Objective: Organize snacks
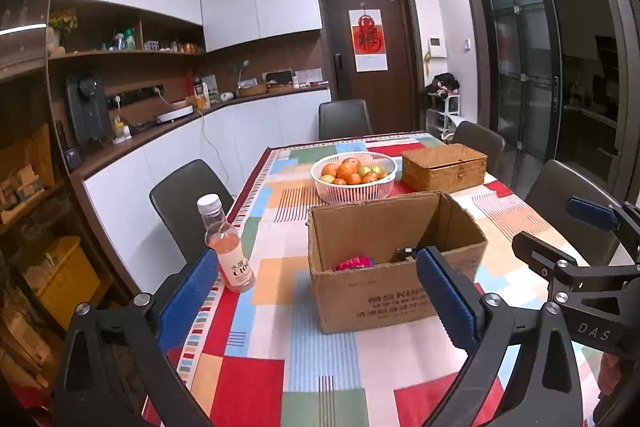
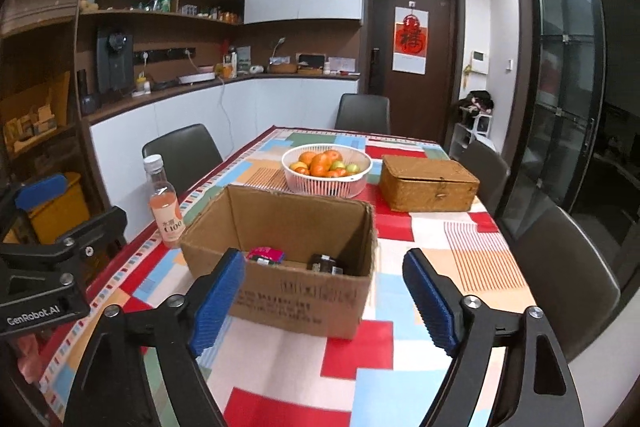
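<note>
Both tools, the left tool (image 1: 320,291) and the right tool (image 2: 324,299), hang spread and empty before an open cardboard box (image 2: 280,267) holding a pink snack packet (image 2: 265,254) and a dark jar (image 2: 322,262). A pink drink bottle (image 1: 230,251) stands just left of the box, near the surface's edge; a careless sweep by the left tool could topple it.
</note>
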The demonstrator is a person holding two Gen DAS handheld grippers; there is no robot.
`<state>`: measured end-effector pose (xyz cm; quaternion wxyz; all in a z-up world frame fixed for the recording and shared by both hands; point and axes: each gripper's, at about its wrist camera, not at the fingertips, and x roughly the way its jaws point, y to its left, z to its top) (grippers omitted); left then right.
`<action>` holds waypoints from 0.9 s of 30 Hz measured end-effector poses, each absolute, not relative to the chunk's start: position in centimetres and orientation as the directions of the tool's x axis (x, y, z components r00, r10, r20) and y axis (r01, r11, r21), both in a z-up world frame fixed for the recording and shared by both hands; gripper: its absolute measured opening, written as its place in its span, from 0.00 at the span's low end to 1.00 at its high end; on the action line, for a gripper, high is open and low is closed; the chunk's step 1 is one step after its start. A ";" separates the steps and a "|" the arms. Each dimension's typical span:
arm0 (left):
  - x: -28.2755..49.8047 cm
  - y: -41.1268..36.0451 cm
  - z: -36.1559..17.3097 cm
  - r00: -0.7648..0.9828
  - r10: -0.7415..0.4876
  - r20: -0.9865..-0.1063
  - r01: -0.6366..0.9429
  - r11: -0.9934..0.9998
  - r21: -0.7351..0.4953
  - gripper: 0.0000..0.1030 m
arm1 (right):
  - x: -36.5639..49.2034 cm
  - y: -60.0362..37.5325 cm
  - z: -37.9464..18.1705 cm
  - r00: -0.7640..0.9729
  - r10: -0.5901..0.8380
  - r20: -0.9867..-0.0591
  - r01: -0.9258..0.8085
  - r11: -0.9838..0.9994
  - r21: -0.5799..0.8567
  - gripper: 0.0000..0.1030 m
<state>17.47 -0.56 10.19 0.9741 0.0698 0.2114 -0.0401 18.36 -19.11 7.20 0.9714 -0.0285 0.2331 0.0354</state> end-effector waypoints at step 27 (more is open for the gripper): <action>8.5 -0.8 9.8 0.909 -0.083 -0.407 0.154 0.977 0.147 1.00 | 8.2 -20.4 6.6 0.897 0.006 -0.442 -0.015 1.000 -0.017 0.89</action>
